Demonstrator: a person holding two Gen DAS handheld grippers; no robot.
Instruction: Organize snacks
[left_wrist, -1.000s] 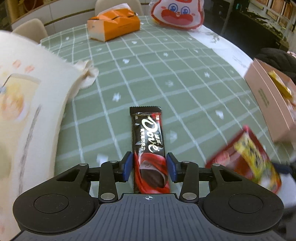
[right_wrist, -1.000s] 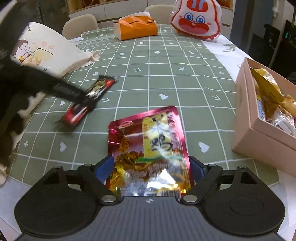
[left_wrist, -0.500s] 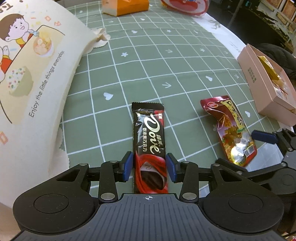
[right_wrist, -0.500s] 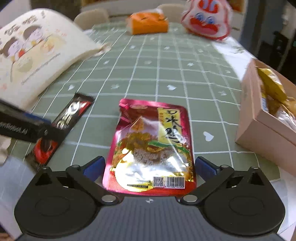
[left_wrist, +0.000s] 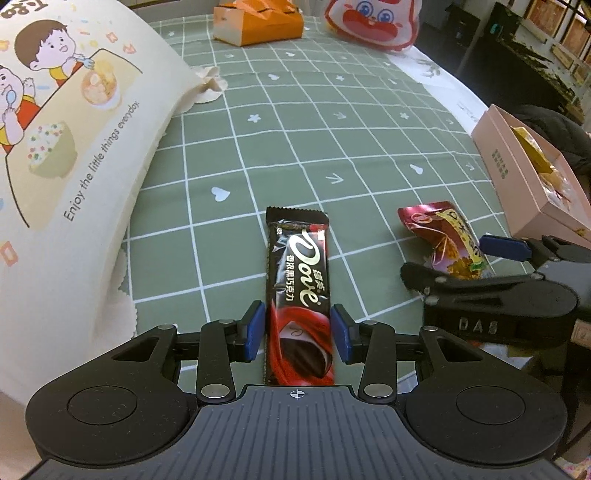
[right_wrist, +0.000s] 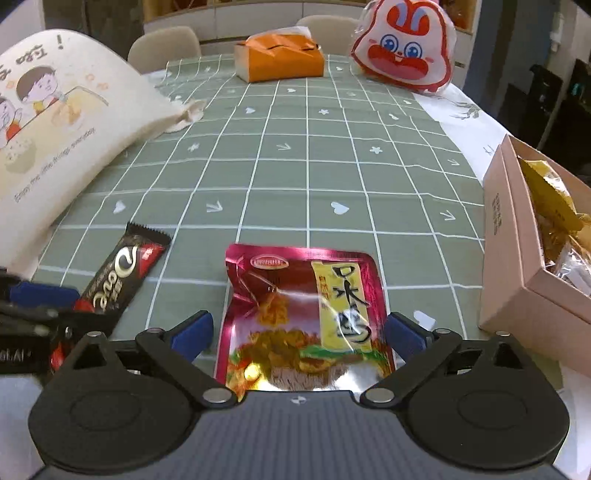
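Foil of the red snack pouch (right_wrist: 306, 321) is seen lying flat on the counter (right_wrist: 332, 166), between the wide-spread jaws of the right gripper (right_wrist: 299, 332); those jaws have just been closing a little, with the pouch between them and apparently not yet pinched. The chocolate bar (left_wrist: 297, 291) is framed by the left gripper (left_wrist: 297, 334), whose pads sit just beside its edges; a firm clamp cannot be told. Each packet is best squeezed across its width near the lower end, then carried to the pink box (right_wrist: 517, 266), probably the destination.
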